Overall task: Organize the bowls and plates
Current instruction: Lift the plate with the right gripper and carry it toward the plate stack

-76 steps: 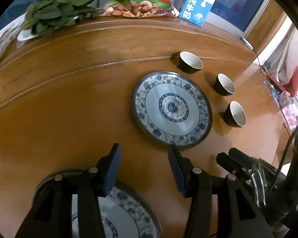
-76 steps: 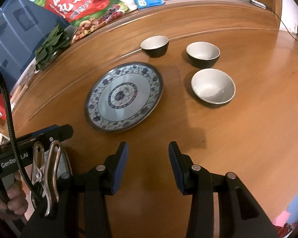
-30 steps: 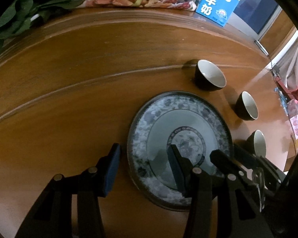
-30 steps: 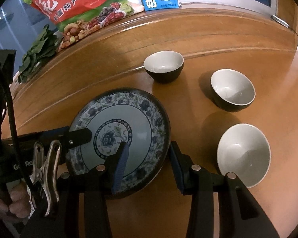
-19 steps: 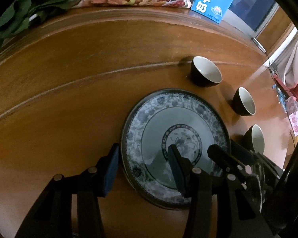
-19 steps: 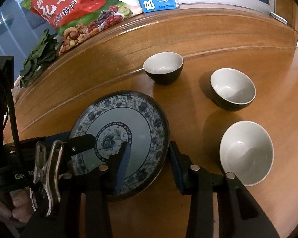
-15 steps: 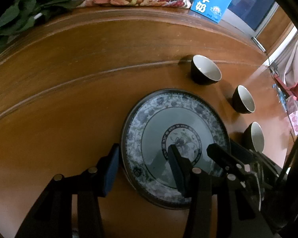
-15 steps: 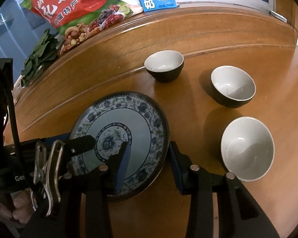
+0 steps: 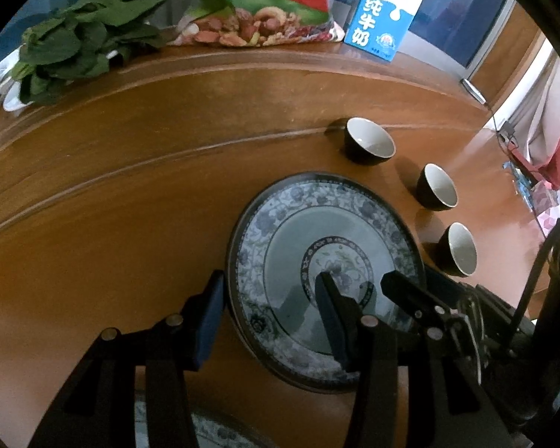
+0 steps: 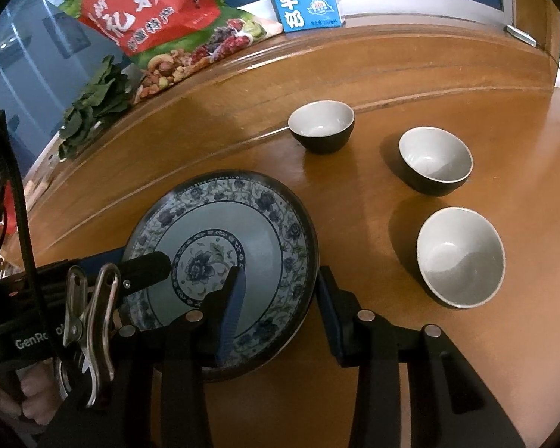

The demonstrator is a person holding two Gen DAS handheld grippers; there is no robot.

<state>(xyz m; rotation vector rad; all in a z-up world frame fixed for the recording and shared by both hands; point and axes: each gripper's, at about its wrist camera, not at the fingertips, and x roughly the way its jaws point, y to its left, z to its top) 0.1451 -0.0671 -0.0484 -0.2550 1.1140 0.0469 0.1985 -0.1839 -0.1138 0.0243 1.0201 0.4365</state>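
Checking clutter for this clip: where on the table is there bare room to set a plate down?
Bare wood lies left of the blue-and-white plate, up to the raised table ledge. Another patch lies right of the three bowls. It is crowded along the back: leafy greens, snack bag, milk carton.

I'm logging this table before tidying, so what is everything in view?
plate: one, blue and white floral, between both grippers
second plate: one, same pattern, mostly hidden at the near edge
bowls: three, dark outside and pale inside, empty, right of the plate
milk carton: one, blue and white, far edge
snack bag: one, red, beside the carton
leafy greens: one bunch, green, far left
table: one, brown wood
left gripper: black, blue pads, on the plate's left rim
right gripper: same, on its right rim
hand: one, behind the left gripper
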